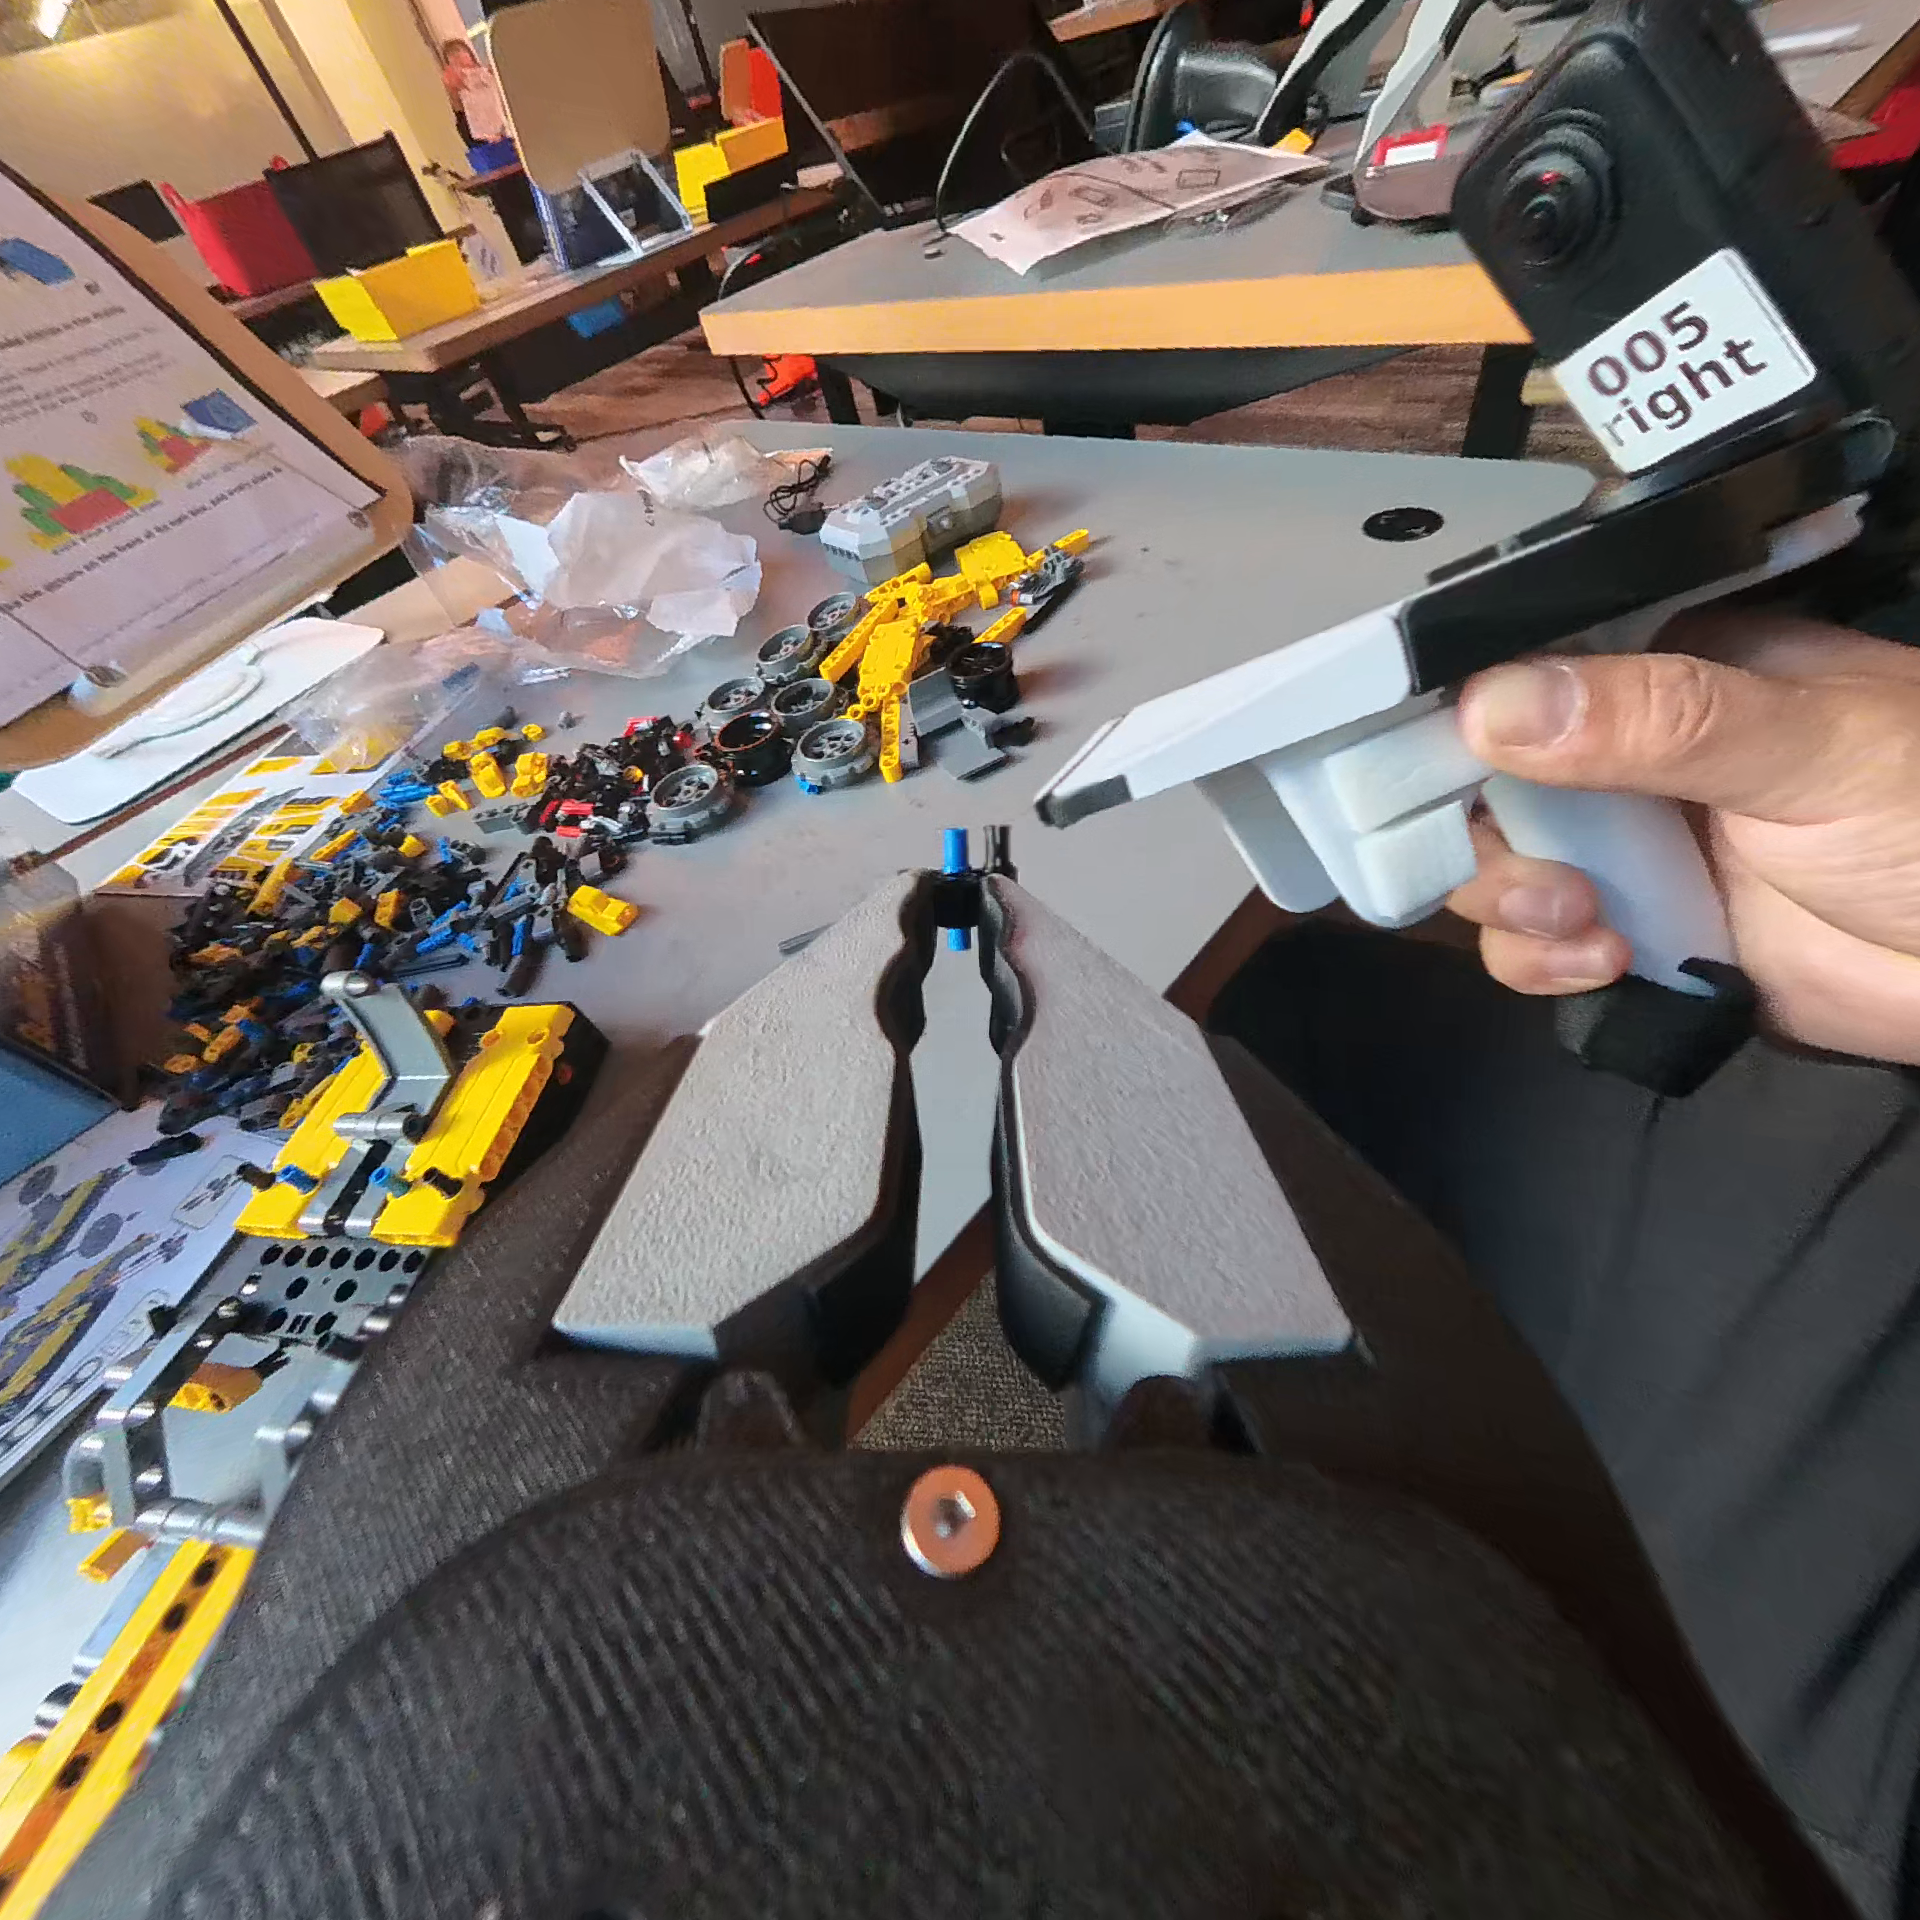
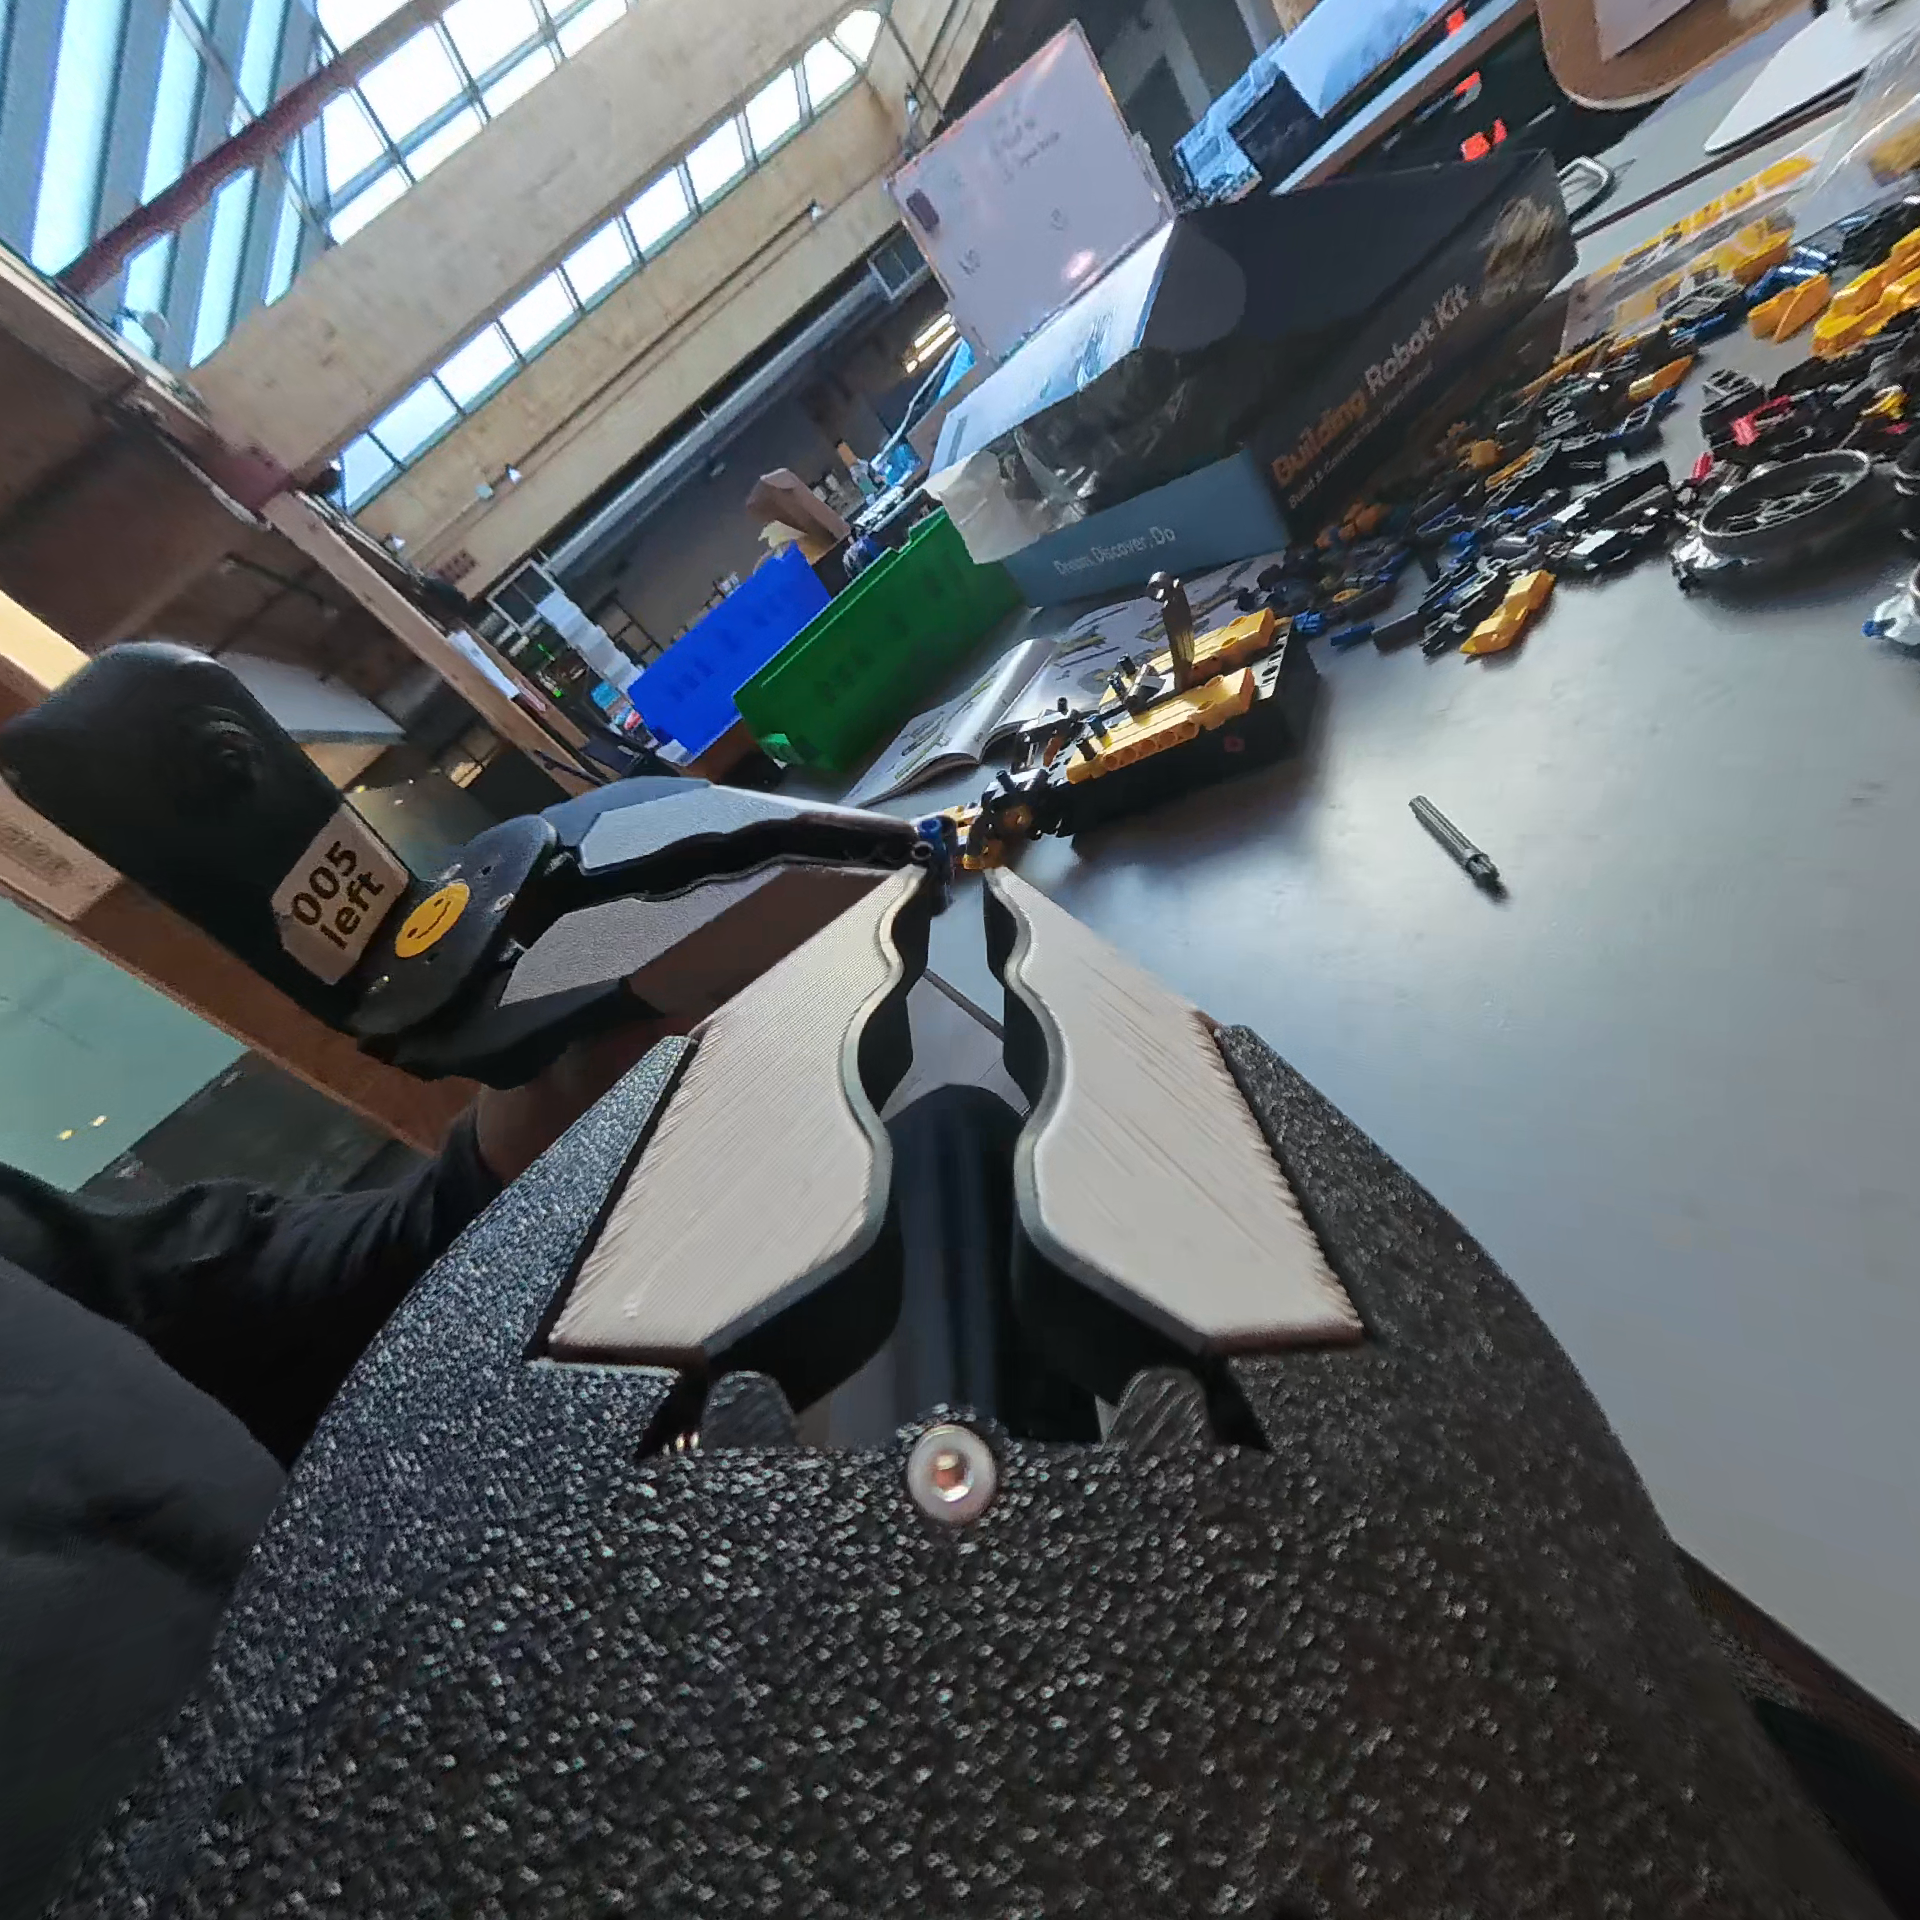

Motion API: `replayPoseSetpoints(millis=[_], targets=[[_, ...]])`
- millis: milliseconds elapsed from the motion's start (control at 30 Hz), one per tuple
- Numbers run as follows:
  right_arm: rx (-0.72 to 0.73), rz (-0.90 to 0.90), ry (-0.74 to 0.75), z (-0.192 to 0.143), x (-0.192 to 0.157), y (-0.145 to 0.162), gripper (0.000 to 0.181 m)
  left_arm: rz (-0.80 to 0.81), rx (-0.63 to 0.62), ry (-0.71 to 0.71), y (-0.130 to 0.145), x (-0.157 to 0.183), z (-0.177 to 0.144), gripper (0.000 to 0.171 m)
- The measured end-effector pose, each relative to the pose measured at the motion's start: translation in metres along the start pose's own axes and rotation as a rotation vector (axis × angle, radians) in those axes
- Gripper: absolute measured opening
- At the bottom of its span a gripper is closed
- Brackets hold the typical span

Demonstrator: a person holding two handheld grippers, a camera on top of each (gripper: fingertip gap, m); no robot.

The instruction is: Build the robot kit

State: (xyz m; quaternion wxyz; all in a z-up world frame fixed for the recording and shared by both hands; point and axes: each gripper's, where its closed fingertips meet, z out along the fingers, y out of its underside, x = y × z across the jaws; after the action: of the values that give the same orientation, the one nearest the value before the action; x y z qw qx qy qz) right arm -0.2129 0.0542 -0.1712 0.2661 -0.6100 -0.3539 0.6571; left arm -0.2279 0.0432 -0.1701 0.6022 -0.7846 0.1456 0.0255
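Jaws of left gripper (image 1: 956, 902) clamp blue pin (image 1: 954, 850) at tips.

The left gripper (image 1: 954, 902) has matt, grainy grey plastic fingers (image 1: 790, 1122) and pinches a small glossy blue and black plastic pin (image 1: 954, 883). The right gripper (image 2: 956, 894) has ribbed, matt plastic fingers (image 2: 1153, 1164) on a rough black pebbled body with 1 shiny metal screw (image 2: 950, 1473). The table (image 1: 1195, 582) is smooth, matt grey. Crumpled clear plastic bags (image 1: 623, 571) look glossy. The booklet (image 2: 966, 717) is paper.
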Motion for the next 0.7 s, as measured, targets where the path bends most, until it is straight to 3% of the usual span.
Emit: replayPoseSetpoints(millis=[300, 467, 567, 700], targets=[[0.024, 0.021, -0.021, 0.004, 0.011, -0.002, 0.006, -0.063, -0.001, 0.03, 0.005, 0.007, 0.015, 0.005], [0.058, 0.021, -0.036, 0.0, 0.016, -0.009, 0.015, -0.101, 0.011, 0.047, 0.005, 0.005, 0.025, 0.005], [0.032, 0.014, -0.009, 0.002, 0.022, -0.005, 0.0, -0.135, 0.017, 0.065, 0.006, 0.003, 0.027, 0.005], [0.023, 0.028, -0.046, 0.008, 0.019, -0.001, 0.004, -0.156, 0.022, 0.06, 0.009, -0.001, 0.026, 0.005]])
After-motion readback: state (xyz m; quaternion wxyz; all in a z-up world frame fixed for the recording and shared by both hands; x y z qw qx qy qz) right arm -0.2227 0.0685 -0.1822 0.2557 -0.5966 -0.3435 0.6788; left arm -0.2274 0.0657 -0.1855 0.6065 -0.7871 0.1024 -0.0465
